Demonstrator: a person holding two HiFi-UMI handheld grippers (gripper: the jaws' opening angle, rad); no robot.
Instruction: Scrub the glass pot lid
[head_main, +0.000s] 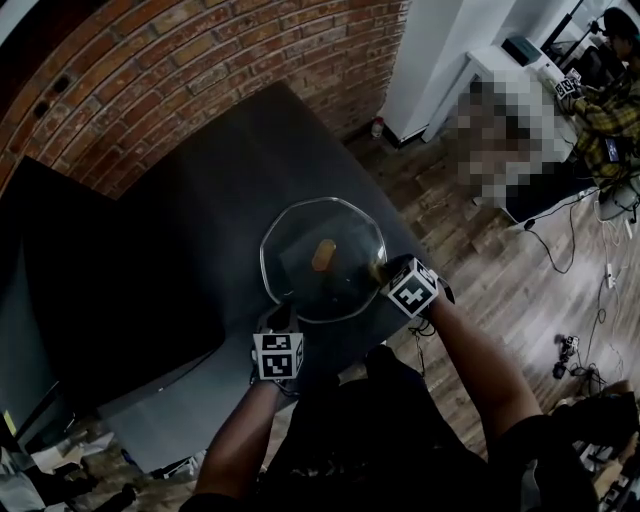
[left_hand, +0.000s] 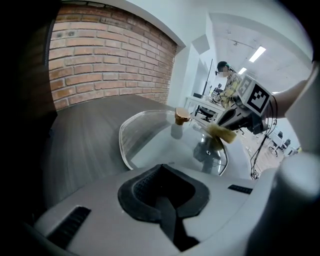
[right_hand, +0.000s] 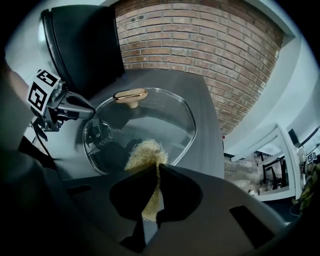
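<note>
glass pot lid (head_main: 345, 235) flat at the table's (head_main: 200, 200) near right corner | left gripper (head_main: 284, 320) jaws pinched on its near rim | right gripper (head_main: 382, 271) jaws clamp yellow scrub pad (right_hand: 145, 152) onto the glass

Table (head_main: 180, 230) open left of glass lid (head_main: 345, 235); knob (head_main: 323, 255) juts mid-lid; brick wall (head_main: 200, 60) behind.
</note>
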